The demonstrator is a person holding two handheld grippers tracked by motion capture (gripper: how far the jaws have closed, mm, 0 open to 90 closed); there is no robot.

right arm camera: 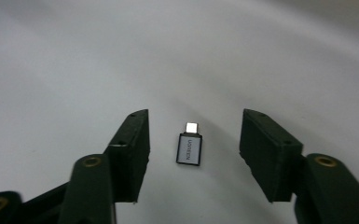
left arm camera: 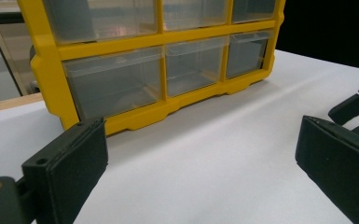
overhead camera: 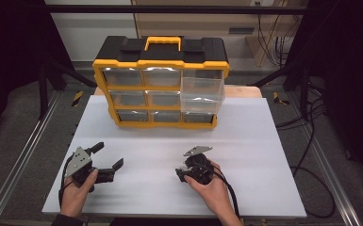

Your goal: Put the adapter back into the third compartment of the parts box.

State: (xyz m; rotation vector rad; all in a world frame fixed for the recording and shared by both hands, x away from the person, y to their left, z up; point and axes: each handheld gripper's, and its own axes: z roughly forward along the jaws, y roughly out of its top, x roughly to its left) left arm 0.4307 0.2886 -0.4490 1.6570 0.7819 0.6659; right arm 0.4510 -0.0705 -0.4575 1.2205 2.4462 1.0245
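A small silver and black USB adapter lies flat on the white board. My right gripper points down over it, open, one jaw on each side and neither pad touching it. In the high view the right gripper sits near the board's front middle, held by a hand. My left gripper rests at the front left, open and holding nothing. In its own view the left gripper faces the yellow and black drawer organizer.
The drawer organizer stands upright at the back of the board, with clear drawers in three rows. Its middle right drawer is pulled out toward me. Cables lie on the floor at the right.
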